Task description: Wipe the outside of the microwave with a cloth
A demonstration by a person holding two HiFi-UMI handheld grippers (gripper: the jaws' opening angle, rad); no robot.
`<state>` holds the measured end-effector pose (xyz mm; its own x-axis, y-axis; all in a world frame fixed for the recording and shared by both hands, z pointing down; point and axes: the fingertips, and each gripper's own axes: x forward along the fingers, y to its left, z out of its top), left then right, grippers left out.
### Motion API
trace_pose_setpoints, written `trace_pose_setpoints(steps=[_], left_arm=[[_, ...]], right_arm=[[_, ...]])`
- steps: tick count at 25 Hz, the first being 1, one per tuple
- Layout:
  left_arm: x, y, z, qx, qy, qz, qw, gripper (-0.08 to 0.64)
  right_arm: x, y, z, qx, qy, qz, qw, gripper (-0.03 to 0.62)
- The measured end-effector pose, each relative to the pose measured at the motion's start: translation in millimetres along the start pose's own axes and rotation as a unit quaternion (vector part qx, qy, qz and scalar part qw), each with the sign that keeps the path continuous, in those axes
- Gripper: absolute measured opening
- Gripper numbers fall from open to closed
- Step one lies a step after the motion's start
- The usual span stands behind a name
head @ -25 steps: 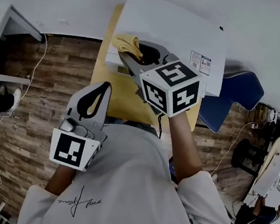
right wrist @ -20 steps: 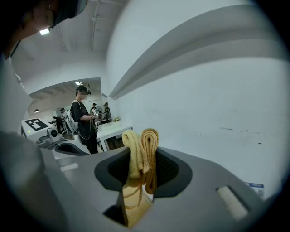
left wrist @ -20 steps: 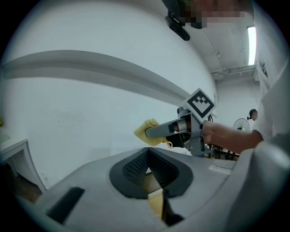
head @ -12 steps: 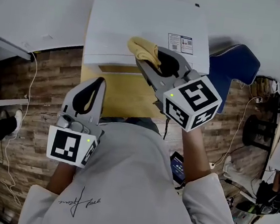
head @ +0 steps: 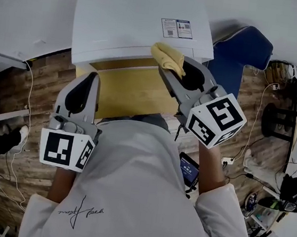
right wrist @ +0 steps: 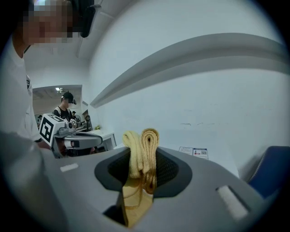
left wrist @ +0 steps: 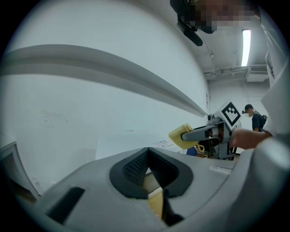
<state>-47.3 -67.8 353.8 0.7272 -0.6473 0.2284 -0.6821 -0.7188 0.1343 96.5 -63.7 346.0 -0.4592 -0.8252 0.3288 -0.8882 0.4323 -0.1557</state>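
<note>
Microwave (head: pixel 138 28) on yellow table (head: pixel 130 89); wood-plank floor (head: pixel 37 101).

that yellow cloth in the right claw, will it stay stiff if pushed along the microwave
Probably floppy: the yellow cloth bunches in soft folds where the right claw pinches it. Likely light, since it sticks out unsupported. It may crumple rather than slide on the microwave.

Everything I see is bright and evenly lit; a ceiling strip lamp (left wrist: pixel 245 47) glows at the upper right of my left gripper view. The white microwave (head: pixel 139 17) looks washed out, with almost no contrast. Both gripper views bow straight lines into arcs and go black in the corners. The grey foreground nearest those lenses is soft. The yellow cloth (right wrist: pixel 144 145) between my jaws is crisp and saturated.
</note>
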Motion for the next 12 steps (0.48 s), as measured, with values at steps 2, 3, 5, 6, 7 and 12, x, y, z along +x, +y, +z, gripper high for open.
trace_pose_setpoints(steps=[2,3,5,6,7,12], left_arm=[[0,-3,-3,-0.001,0.003,-0.001,1.0,-0.008],[0,-4,-5,-0.002,0.005,-0.001,1.0,-0.009],[0,-5,-8,-0.004,0.008,-0.001,1.0,-0.009],[0,-6,-9,-0.004,0.009,-0.002,1.0,-0.009],[0,-7,-10,-0.003,0.009,-0.003,1.0,-0.009],[1,-8,-14,-0.012,0.001,0.002,0.9999,-0.009]], right_arm=[[-11,-4,-2,0.005,-0.01,-0.011,1.0,0.124],[-15,-6,-3,0.009,-0.015,-0.015,1.0,0.123],[-25,-9,-5,0.017,-0.024,-0.023,0.999,0.123],[-29,-10,-6,0.018,-0.028,-0.028,0.999,0.123],[-34,-12,-6,0.019,-0.032,-0.034,0.999,0.123],[-53,-21,-14,0.018,-0.034,-0.066,0.997,0.118]])
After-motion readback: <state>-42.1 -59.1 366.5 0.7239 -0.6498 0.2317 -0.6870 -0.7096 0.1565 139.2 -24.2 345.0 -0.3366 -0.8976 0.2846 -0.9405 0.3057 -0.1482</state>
